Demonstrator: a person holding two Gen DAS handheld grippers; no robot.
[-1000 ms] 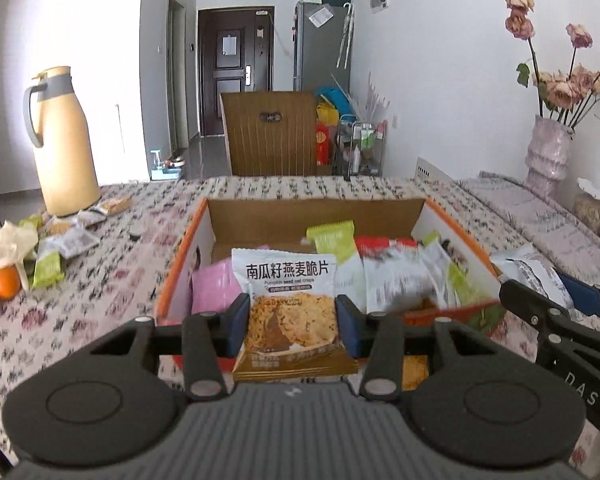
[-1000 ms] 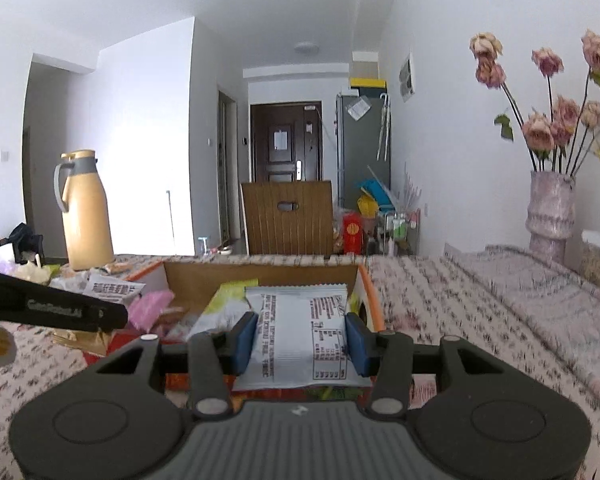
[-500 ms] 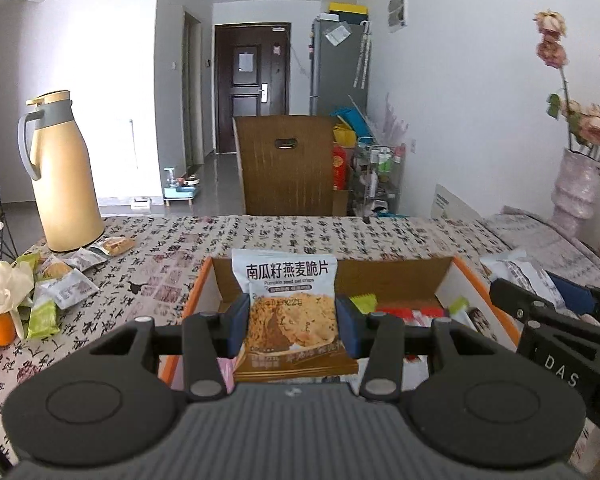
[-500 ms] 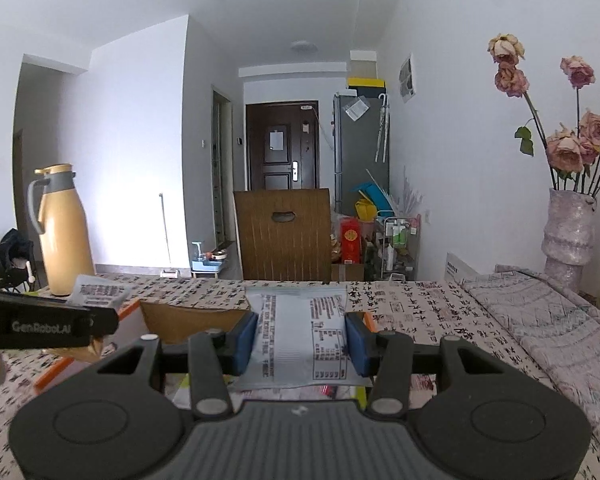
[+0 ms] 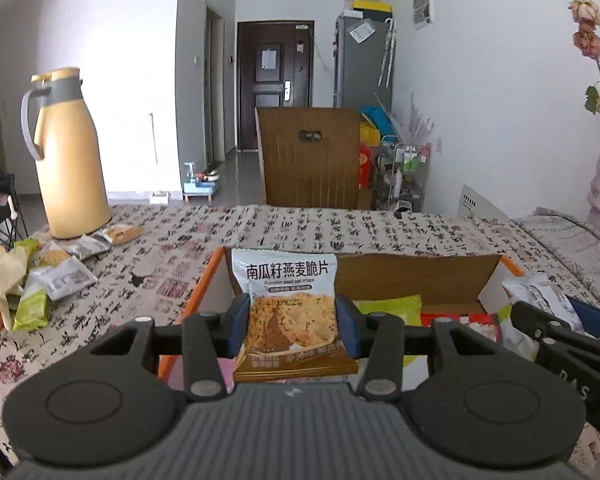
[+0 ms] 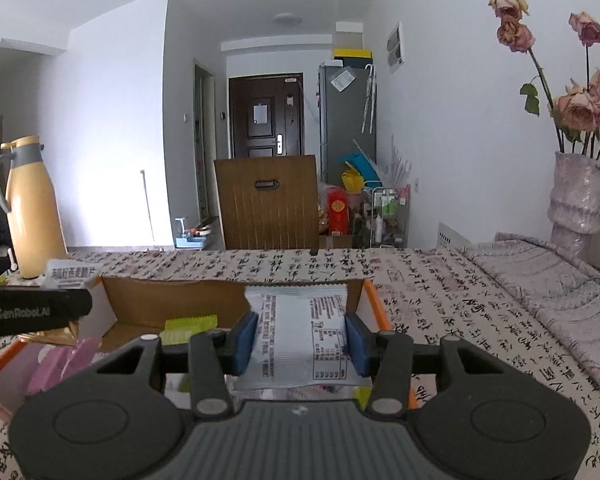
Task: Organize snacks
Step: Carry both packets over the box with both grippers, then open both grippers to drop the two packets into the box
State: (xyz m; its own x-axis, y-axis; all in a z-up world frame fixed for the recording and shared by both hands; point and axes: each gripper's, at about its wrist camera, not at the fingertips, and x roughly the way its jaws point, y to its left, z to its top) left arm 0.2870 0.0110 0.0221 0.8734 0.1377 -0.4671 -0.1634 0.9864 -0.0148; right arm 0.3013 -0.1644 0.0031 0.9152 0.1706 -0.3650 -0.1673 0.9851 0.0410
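Cardboard, orange at the rim, forms an open box (image 5: 428, 280) on a table covered with a cloth printed in black characters (image 5: 300, 232). The left gripper (image 5: 290, 330) pinches an upright packet of oat crisps (image 5: 288, 304) between its blue pads, held over the box's near left side. The right gripper (image 6: 300, 336) clamps a white packet (image 6: 300, 336), printed back showing, over the box's right end. Green, red and pink packets lie inside the box. More loose snacks (image 5: 56, 276) sit near a tall yellow jug (image 5: 66, 160) on the left.
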